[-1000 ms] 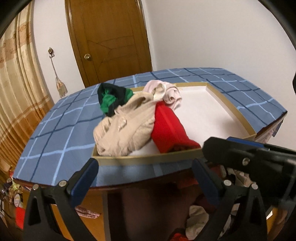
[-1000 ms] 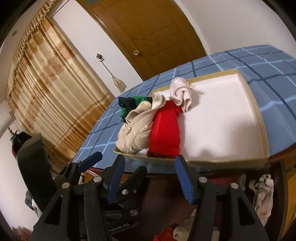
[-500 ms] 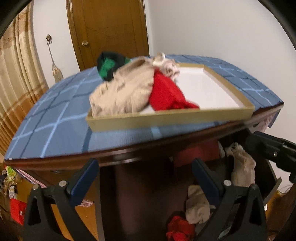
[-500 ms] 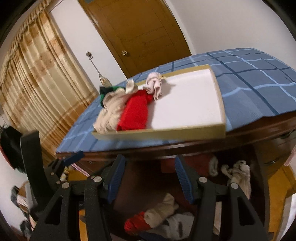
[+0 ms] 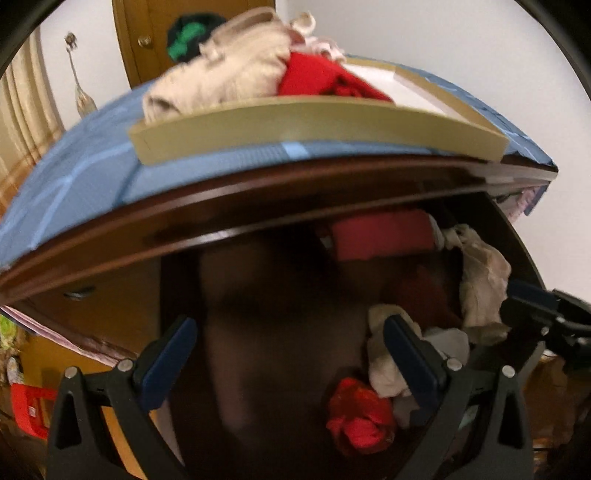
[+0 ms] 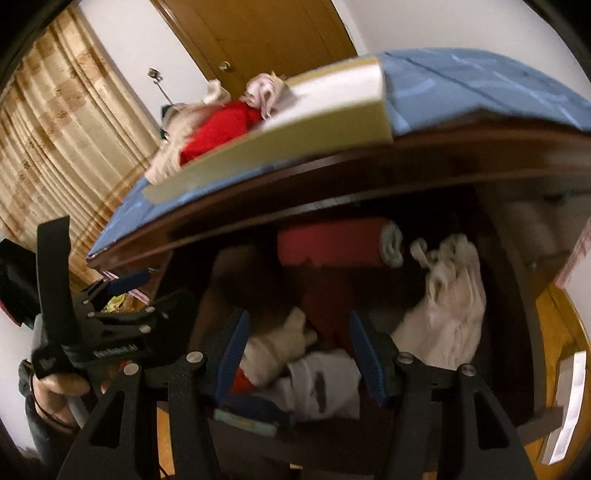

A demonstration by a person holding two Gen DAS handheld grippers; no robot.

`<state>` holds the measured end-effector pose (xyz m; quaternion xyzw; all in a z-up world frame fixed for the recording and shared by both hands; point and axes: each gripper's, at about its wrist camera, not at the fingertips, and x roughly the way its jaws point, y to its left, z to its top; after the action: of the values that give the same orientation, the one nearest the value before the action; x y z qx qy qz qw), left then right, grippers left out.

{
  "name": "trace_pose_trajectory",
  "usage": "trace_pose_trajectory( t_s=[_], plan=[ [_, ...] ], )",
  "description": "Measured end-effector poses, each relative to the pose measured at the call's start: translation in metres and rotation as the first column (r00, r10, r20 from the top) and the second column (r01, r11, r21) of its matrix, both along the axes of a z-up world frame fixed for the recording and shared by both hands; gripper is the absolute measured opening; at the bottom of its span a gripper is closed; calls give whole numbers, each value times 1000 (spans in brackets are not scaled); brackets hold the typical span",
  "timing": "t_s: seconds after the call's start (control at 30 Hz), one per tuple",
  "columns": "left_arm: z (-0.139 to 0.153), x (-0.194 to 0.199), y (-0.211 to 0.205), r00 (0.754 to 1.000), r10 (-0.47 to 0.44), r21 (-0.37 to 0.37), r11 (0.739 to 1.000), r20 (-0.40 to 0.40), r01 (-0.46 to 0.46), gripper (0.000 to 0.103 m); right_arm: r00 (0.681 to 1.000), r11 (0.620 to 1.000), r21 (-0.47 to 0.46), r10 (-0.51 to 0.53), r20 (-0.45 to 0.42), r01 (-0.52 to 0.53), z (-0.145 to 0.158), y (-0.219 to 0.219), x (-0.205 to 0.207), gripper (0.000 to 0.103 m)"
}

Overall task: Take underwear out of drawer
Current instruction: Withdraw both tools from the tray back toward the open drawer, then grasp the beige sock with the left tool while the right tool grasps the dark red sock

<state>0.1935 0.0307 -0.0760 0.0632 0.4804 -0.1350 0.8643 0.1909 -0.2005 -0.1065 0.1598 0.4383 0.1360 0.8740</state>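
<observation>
An open drawer [image 5: 280,302] under the table top holds loose underwear: a red roll [image 5: 380,234] at the back, a cream piece [image 5: 480,280] on the right, a white piece [image 5: 391,358] and a crumpled red piece [image 5: 358,417] near the front. My left gripper [image 5: 291,332] hangs open over the dark left part of the drawer, holding nothing. My right gripper [image 6: 299,332] is open too, above a cream piece [image 6: 280,343] and a white piece [image 6: 321,380], with no pad touching cloth. In the right wrist view the red roll [image 6: 332,240] and the large cream piece [image 6: 450,306] lie beyond it.
On the blue checked cloth [image 5: 81,177] stands a flat tray [image 5: 317,125] with beige [image 5: 221,74], red [image 5: 325,77] and green [image 5: 184,37] garments. A door [image 6: 266,33] and a curtain [image 6: 62,140] are behind. A hand [image 6: 55,387] holds the left gripper [image 6: 125,284].
Both grippers have sunk from above the table top to the level of the open drawer and tilted down. The tray has risen in the views and the drawer's contents have come into sight.
</observation>
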Motion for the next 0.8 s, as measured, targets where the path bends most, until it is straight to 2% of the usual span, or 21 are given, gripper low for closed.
trace_pose_trajectory(
  t_s=[0.2, 0.4, 0.53, 0.67, 0.8],
  plan=[
    [-15, 0, -23, 991, -93, -23, 996, -94, 91, 102, 998, 999, 27, -27, -56, 29, -18, -19, -7, 59],
    [-36, 9, -57, 966, -176, 15, 983, -187, 181, 102, 997, 998, 3, -69, -28, 69, -14, -37, -12, 59],
    [-55, 15, -71, 946, -190, 47, 977, -262, 209, 100, 998, 998, -39, -59, -15, 59, -11, -42, -9, 50],
    [-69, 20, -81, 917, -212, 46, 969, -339, 241, 92, 999, 998, -62, -33, -22, 32, -10, -46, -3, 50],
    [-75, 30, -86, 900, -204, 51, 969, -384, 242, 91, 1000, 997, -77, 19, -14, -20, -1, -38, 6, 50]
  ],
)
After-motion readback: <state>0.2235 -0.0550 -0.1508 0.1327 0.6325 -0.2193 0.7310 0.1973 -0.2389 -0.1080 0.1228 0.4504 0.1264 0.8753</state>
